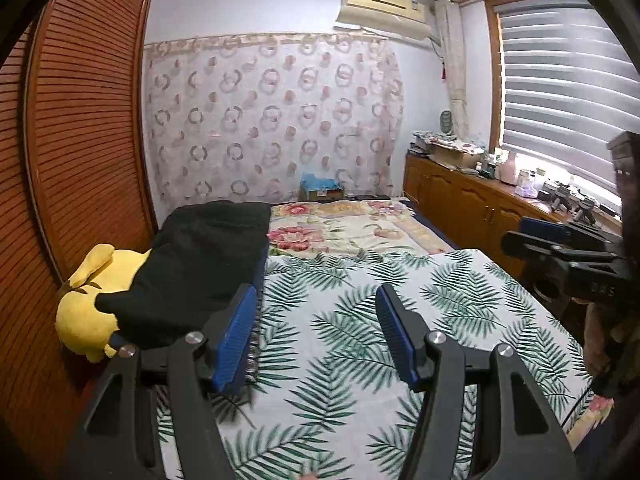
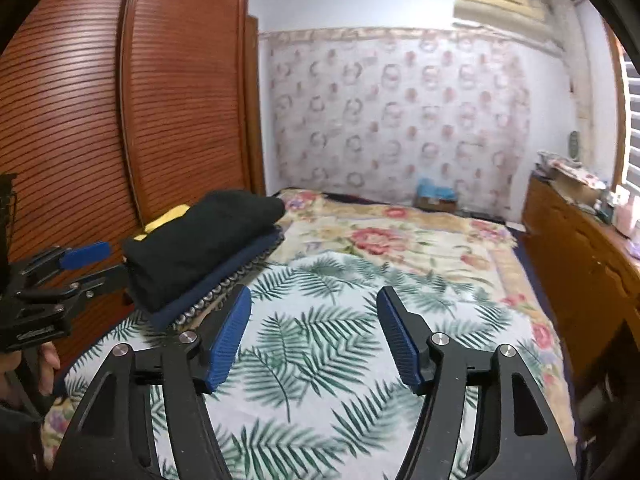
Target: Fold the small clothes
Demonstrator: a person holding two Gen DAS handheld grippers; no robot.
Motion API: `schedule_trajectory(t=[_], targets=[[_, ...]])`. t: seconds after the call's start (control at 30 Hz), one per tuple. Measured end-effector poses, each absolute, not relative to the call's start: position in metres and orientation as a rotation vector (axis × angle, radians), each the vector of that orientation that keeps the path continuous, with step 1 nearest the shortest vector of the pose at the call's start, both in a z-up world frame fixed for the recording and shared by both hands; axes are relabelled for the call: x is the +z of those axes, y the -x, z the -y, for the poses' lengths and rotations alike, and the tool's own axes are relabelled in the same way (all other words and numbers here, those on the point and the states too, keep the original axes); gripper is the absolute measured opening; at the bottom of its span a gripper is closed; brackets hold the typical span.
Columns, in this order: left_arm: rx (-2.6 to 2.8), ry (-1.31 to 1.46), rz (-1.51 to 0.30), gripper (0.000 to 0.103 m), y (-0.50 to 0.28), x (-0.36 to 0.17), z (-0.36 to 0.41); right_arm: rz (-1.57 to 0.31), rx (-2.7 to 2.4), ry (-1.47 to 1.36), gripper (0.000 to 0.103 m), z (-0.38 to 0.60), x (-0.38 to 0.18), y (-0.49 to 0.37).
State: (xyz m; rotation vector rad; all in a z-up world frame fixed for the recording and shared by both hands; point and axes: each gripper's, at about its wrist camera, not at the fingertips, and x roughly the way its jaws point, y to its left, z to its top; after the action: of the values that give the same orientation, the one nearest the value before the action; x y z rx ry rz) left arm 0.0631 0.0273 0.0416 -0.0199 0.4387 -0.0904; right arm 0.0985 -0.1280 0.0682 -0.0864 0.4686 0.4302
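Left hand-held gripper (image 1: 316, 334): jaws apart, nothing between them, blue pads (image 1: 236, 338) bare, hovering over the leaf-print sheet (image 1: 340, 320) on the bed. Right hand-held gripper (image 2: 314, 338): same, jaws spread and empty above the sheet.

Clothes stack (image 2: 200, 248) sits at the left edge of the bed next to the slatted wardrobe (image 2: 80, 140): folded black garment on top, a navy one (image 2: 224, 276) under it, a patterned edge showing below that. Neither gripper touches the stack. In the left wrist view it lies just left of the left finger, with a yellow plush toy (image 1: 86, 300) partly under its near end.

A floral blanket (image 2: 400, 240) covers the far part of the bed. Wooden cabinet (image 1: 460, 204) with clutter along the right wall under the window blind (image 1: 560, 80).
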Motion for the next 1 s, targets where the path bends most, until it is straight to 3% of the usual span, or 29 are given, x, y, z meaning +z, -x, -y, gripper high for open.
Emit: schedule_trajectory(t=[0.2, 0.37, 1.0], targets=[[-0.107, 0.022, -0.439, 0.061, -0.05, 0.048, -0.003, -0.438, 0.377, 0.053, 0.068, 0.156, 0.076, -0.066], [-0.1, 0.026, -0.44, 0.061, -0.041, 0.055, 0.008, -0.407, 0.346, 0.024, 0.081, 0.171, 0.083, -0.047], [-0.072, 0.049, -0.412, 0.061, -0.019, 0.069, 0.01, -0.386, 0.28, -0.005, 0.082, 0.185, 0.084, -0.029]])
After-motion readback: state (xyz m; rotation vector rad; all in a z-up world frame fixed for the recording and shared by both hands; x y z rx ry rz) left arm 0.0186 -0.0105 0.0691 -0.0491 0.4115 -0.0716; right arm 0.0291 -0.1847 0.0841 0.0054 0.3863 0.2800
